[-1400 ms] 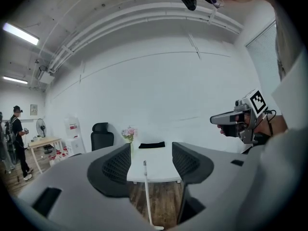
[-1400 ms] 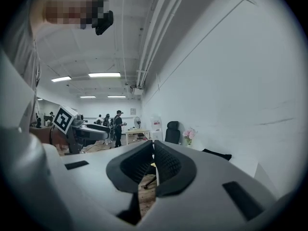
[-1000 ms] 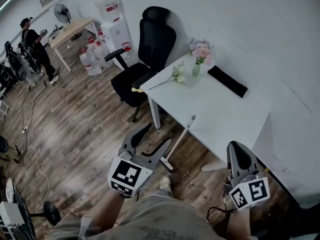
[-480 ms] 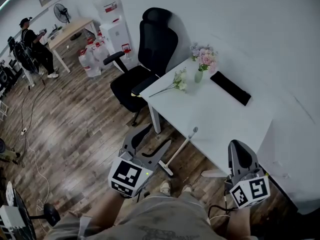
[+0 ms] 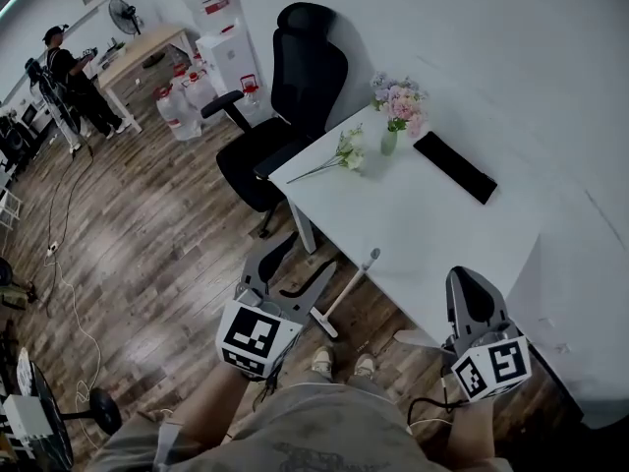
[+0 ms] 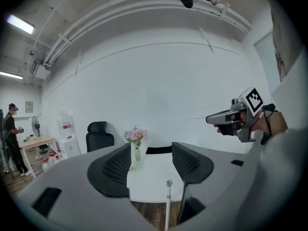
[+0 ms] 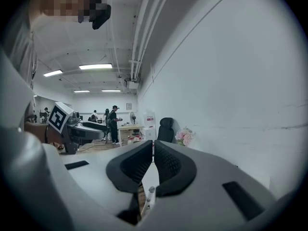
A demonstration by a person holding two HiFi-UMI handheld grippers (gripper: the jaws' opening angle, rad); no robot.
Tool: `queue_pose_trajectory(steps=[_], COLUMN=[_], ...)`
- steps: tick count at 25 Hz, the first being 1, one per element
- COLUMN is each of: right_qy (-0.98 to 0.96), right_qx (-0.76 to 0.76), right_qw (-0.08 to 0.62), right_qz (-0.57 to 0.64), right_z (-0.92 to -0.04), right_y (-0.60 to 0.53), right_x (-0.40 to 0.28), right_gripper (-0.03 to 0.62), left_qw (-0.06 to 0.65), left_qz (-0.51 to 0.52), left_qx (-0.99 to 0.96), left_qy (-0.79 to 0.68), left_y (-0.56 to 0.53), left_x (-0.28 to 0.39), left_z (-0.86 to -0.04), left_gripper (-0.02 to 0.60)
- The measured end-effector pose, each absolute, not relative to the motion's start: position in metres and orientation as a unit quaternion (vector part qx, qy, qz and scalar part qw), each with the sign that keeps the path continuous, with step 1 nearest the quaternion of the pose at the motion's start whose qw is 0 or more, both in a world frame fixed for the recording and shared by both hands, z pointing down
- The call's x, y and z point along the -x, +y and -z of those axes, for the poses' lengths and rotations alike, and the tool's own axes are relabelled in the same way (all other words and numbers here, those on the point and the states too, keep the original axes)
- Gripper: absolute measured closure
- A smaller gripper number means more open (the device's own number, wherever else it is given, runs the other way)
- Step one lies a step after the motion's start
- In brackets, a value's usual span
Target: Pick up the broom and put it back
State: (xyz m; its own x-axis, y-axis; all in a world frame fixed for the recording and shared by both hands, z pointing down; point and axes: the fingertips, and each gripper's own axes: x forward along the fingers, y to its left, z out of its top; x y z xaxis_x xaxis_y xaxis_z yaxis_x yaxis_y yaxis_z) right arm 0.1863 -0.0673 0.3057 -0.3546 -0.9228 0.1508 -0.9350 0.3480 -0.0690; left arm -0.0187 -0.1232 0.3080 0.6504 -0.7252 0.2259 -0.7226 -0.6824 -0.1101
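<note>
Broom (image 5: 349,288) aslant against white table (image 5: 432,239)

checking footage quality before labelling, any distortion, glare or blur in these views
Head view: even light, straight lines bowed by the lens, broom crisp beside the table. Left gripper view: heavy fisheye, black corners, ceiling light blown out. Right gripper view: same fisheye, mosaic patch top left.

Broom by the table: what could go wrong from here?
1. The broom seems only to lean on the table edge; a glancing touch from the open left gripper could send it sliding to the floor.
2. It is thin and may slip or pivot in the jaws.
3. Swinging it up could hit the vase on the table.
</note>
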Motion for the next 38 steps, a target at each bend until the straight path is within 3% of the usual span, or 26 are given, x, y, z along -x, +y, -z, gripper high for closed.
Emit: queue_pose_trajectory(steps=[12,29,36,38], right_qy=[-0.824,-0.812,-0.796,-0.796], right_qx=[-0.551,-0.541,-0.554,-0.551], right_qw=[0.065,0.123,0.127,0.128], right_qz=[-0.114,-0.181,-0.211,-0.216], right_z=[-0.35,-0.448,-0.479,-0.487], right_y=[-0.09,-0.127,-0.132,-0.134], right_x=[-0.194,-0.203,-0.217,-0.216], right_gripper=[0.557,0.557,0.557,0.557], left_qw=[0.004,-0.032,-0.134,-0.135], left_qz=[0.173,0.268,0.256,0.265], left_qx=[0.926,0.931,0.924,0.922], left_qy=[0.334,0.246,0.248,0.247], left_y=[-0.152,-0.163,-0.173,-0.176], left_x=[-0.03,-0.078,-0.09,-0.092], left_z=[-0.366,-0.517,-0.588,-0.605], left_gripper=[0.299,0.288,0.288,0.29])
